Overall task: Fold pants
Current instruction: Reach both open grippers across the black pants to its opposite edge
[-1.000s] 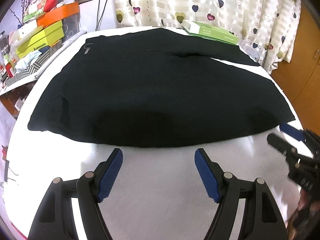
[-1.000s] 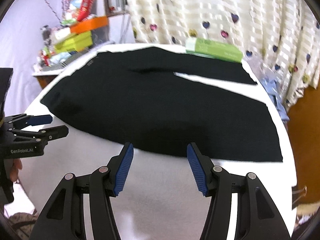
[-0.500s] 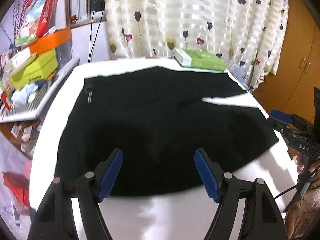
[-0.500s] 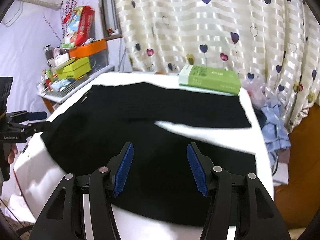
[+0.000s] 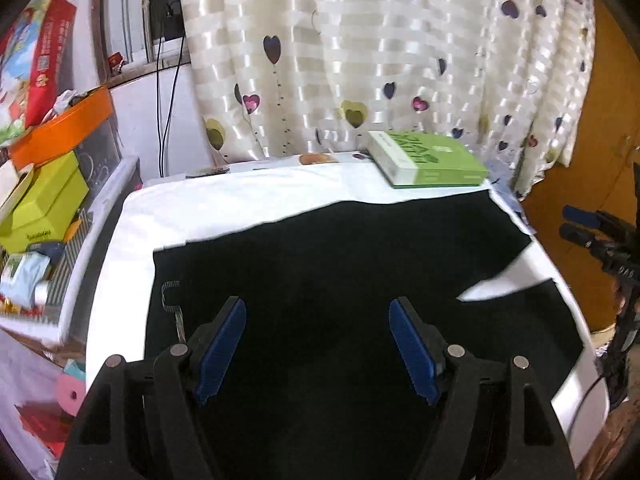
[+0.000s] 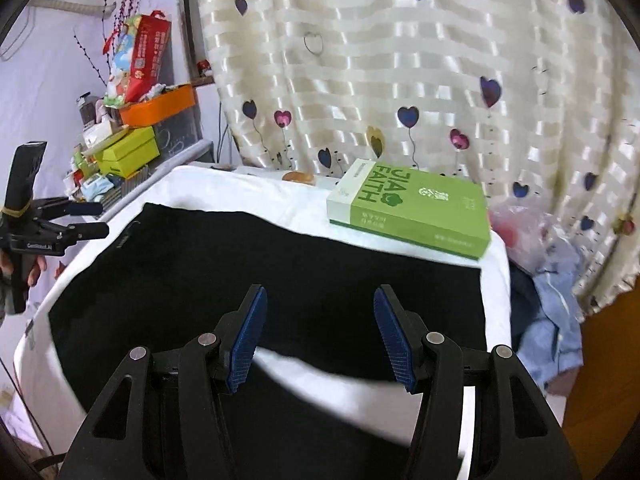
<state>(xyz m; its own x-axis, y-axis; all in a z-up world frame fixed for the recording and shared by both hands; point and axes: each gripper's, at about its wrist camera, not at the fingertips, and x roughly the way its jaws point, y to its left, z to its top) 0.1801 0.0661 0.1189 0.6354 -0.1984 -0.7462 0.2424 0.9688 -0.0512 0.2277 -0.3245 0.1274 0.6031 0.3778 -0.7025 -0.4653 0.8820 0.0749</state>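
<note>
Black pants [image 5: 320, 280] lie spread flat across a white-covered worktop [image 5: 224, 204], filling the surface directly ahead of and beneath both tools. The left tool [image 5: 316, 344] hangs above the waist end of the garment, its blue-padded fingers [image 5: 222, 344] spread wide with nothing between them; a small grey label shows on the fabric just to the tool's left. The right tool [image 6: 320, 336] hovers over the leg end, likewise spread wide and empty, with a wedge of white worktop showing between the two pant legs just under its fingertips. Whether either tool touches the cloth cannot be told.

Beyond the pants, ahead of both tools at the far edge of the worktop, a green box [image 6: 412, 208] rests just beside the upper pant leg, against a cream curtain [image 6: 400, 80] dotted with hearts. Off to the left tool's left stands a cluttered shelf with a yellow-green box [image 5: 44, 200] and an orange lid [image 5: 64, 128]. To the right tool's right, a heap of pale blue clothing [image 6: 552, 300] lies past the worktop's edge. A person's hand [image 6: 34, 272] grips the left tool's handle at the edge of the right wrist view.
</note>
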